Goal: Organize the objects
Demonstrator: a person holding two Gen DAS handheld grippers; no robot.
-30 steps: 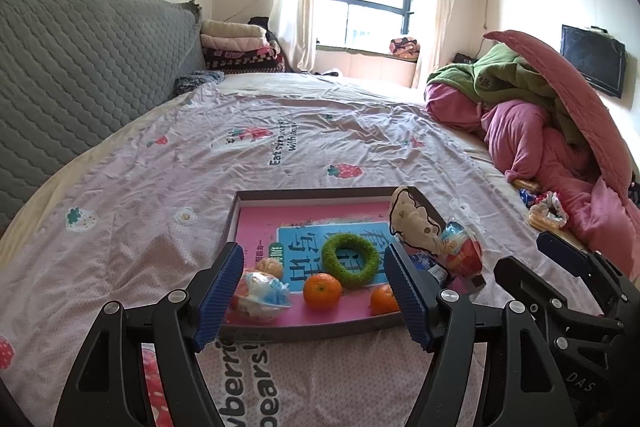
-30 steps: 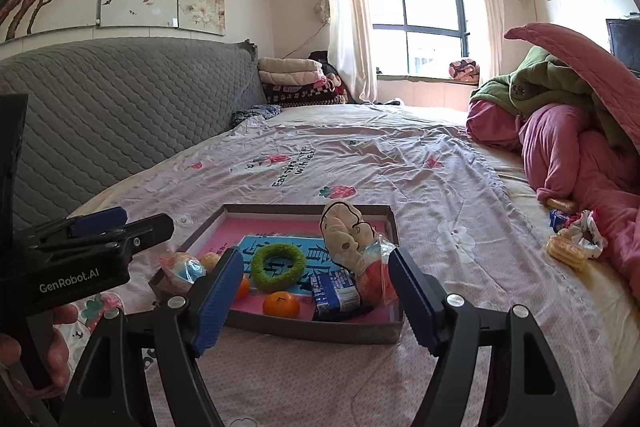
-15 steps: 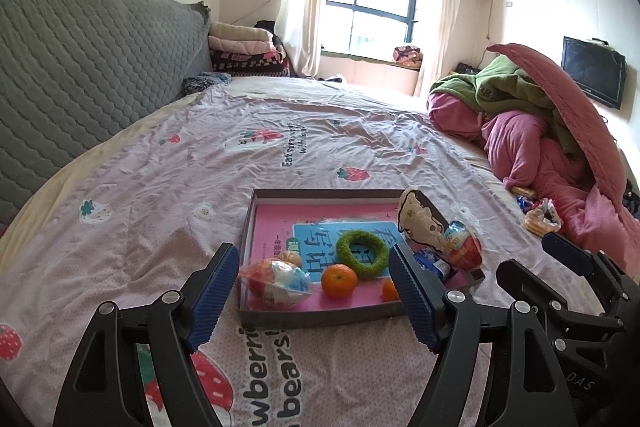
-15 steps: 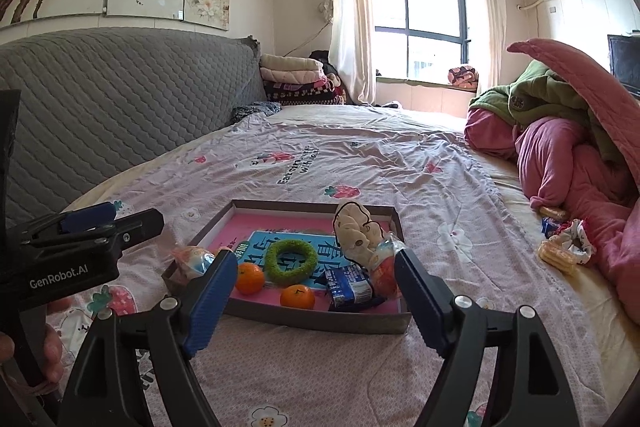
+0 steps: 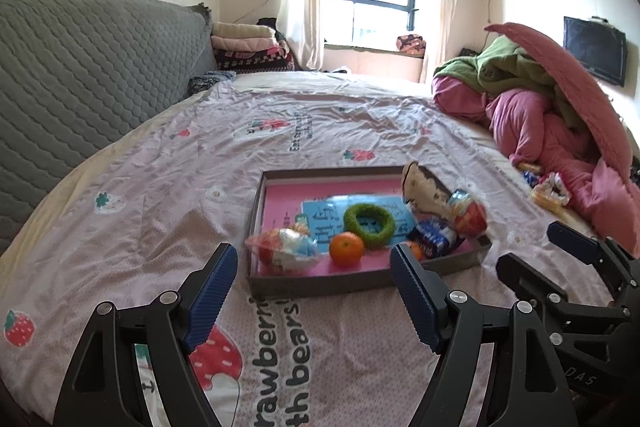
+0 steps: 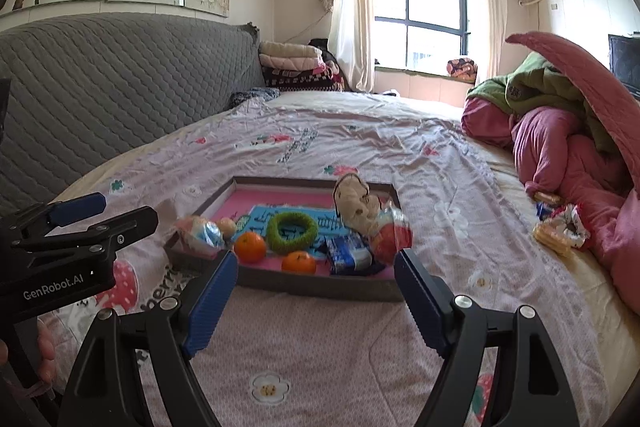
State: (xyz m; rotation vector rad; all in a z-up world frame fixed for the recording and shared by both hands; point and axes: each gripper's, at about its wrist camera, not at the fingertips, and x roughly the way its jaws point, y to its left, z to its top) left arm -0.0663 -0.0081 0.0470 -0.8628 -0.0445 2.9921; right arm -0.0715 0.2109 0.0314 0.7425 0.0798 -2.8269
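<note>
Tray (image 6: 320, 289) on the bed holds two oranges, green ring (image 6: 291, 231) and wrapped snacks; snacks (image 6: 560, 231) beside the quilt remain outside. Left gripper (image 5: 312, 293) and right gripper (image 6: 316, 301): jaws spread, empty.

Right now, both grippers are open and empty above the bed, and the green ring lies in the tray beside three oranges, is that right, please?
Nearly: the tray holds two oranges, not three, beside the green ring, as the right wrist view shows. Both the left gripper and right gripper are open and empty.
</note>
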